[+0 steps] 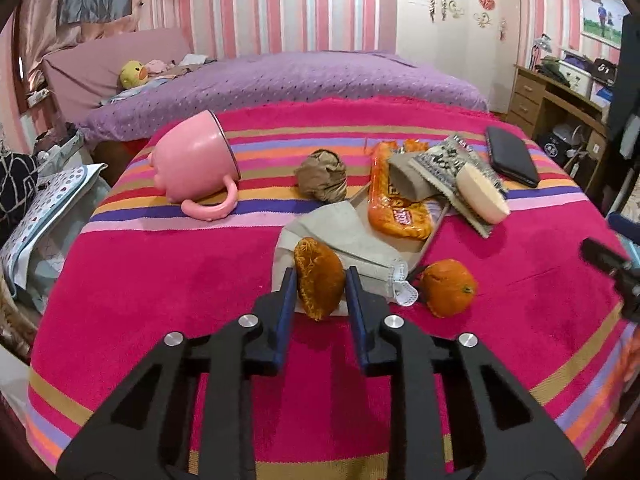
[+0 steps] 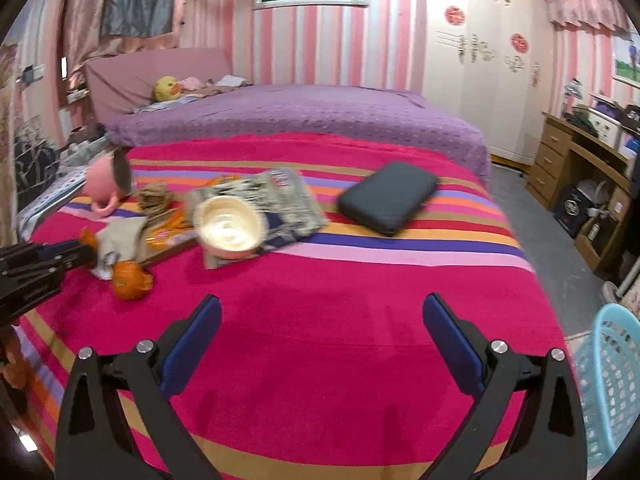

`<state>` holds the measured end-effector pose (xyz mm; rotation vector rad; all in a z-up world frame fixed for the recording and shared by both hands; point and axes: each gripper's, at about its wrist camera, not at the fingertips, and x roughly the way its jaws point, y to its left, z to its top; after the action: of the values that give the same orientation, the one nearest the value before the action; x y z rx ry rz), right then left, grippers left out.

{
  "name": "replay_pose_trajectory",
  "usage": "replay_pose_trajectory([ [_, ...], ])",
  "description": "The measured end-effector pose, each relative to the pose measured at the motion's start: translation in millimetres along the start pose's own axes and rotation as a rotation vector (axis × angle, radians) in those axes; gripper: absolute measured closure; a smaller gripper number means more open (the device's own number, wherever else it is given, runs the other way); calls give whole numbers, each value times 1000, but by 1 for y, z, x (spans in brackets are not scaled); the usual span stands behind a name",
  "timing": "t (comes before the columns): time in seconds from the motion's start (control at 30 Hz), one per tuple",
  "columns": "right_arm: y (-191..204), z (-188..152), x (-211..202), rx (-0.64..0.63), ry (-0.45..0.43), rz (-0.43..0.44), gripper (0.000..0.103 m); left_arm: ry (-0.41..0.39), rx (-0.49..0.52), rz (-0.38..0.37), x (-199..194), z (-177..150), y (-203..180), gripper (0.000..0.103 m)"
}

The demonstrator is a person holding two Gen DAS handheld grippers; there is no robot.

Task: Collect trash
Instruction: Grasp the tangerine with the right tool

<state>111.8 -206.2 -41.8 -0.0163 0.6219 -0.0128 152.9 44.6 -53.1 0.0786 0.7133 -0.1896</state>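
Observation:
In the left wrist view my left gripper is shut on a piece of orange peel, held just above a grey paper napkin. A second orange peel lies to its right. Behind are a crumpled brown paper ball, an orange snack wrapper, a black-and-white wrapper and a cream cup. In the right wrist view my right gripper is open and empty above the striped blanket; the left gripper shows at the left edge.
A pink mug lies on its side at the back left. A black case lies at the back right. A light-blue basket stands off the bed's right side. A wooden desk is further right.

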Motion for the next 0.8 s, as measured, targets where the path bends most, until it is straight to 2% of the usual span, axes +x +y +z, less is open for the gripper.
replay_pose_trajectory([
  [0.27, 67, 4, 6, -90, 7, 94, 5, -33, -56, 31, -21, -2, 45, 82],
  [0.4, 97, 7, 15, -157, 24, 118, 5, -14, -101, 102, -21, -8, 75, 82],
  [0.53, 115, 11, 26, -185, 57, 151, 7, -14, -159, 121, -22, -8, 95, 82],
  [0.57, 118, 12, 29, -189, 69, 159, 10, -15, -166, 131, -23, -8, 98, 82],
  [0.7, 129, 8, 49, -218, 159, 189, 44, -17, -151, 136, -21, -7, 95, 82],
  [0.77, 130, 7, 53, -219, 182, 221, 52, -16, -141, 144, -21, -5, 91, 82],
  [0.8, 129, 7, 53, -215, 179, 241, 63, -15, -141, 148, -21, -5, 88, 82],
])
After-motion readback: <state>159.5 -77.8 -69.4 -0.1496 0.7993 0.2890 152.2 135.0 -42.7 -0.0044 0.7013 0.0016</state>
